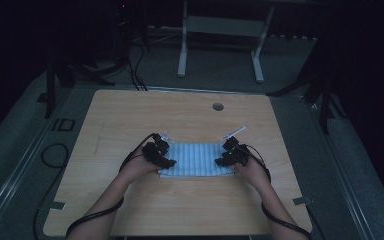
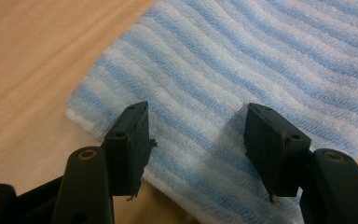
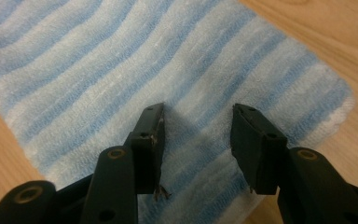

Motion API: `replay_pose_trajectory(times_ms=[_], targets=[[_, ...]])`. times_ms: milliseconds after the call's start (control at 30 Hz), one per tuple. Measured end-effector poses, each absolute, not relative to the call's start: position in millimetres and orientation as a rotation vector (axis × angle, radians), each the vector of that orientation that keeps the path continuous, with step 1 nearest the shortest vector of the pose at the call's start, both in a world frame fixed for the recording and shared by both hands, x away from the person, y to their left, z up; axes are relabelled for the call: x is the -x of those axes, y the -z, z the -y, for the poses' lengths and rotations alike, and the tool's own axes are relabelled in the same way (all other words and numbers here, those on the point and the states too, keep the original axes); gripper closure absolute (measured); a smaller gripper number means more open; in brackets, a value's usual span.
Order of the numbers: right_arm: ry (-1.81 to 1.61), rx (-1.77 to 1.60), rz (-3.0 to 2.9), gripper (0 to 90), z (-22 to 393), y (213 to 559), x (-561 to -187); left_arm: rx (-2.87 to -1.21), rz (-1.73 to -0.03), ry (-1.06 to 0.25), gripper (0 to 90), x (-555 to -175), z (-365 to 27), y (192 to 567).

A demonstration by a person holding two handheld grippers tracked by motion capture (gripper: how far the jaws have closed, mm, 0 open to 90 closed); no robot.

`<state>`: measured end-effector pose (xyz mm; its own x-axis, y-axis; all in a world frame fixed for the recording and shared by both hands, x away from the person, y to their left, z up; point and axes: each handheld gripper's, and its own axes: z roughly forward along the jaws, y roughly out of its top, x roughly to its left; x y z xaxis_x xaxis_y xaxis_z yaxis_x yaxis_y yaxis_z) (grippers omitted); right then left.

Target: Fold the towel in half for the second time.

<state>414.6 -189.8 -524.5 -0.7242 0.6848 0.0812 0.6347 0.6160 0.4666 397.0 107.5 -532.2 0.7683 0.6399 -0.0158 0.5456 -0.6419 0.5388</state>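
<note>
A: Status? Where's the towel (image 1: 196, 159)?

B: Flat on worktop (image 1: 130, 115), near-centre, striped blue/white, looks folded. L gripper (image 1: 166, 159) at its left end, R gripper (image 1: 226, 156) at its right end.

A: Fingers?

B: Both sets apart, nothing pinched. L fingers (image 2: 130, 140) hang over towel's corner area, cloth under the gap, pads not pressing. R fingers (image 3: 151, 140) same, over the other end, near the edge.

A: Step in hand?

B: Prob. lining up a two-end grab, for a fold or lift. Judgement only.

A: Tips?

B: Go low, get one finger under the edge, all layers in. Close both ends together, same depth in from the edge, else towel skews. Lift level, keep cloth taut, no dragging on wood.
</note>
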Motion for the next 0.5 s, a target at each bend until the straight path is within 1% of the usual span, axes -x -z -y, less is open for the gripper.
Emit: replay_pose_trajectory(times_ms=[233,333,367,400,433,500], targets=[[-0.722,-1.093,-2.73,53.5,181.1,524.7,-421.7,-2.422,-0.919,-0.257,39.7,-398.4,-113.7,531.9],[-0.738,-1.053,-2.736,47.6,180.7,520.6,-419.8,-2.419,-0.934,-0.282,38.4,-393.8,-113.0,527.7],[-0.738,-1.053,-2.736,47.6,180.7,520.6,-419.8,-2.419,-0.934,-0.282,36.9,-393.8,-113.0,527.7],[-0.759,-1.023,-2.745,45.5,181.0,519.4,-418.4,-2.403,-0.927,-0.28,36.9,-389.3,-112.5,524.6],[-0.762,-0.958,-2.769,40.7,179.9,518.7,-414.9,-2.396,-0.923,-0.268,35.6,-387.4,-112.9,523.2],[-0.751,-0.931,-2.773,37.9,179.2,517.9,-412.3,-2.389,-0.922,-0.254,33.1,-383.5,-114.2,521.1]])
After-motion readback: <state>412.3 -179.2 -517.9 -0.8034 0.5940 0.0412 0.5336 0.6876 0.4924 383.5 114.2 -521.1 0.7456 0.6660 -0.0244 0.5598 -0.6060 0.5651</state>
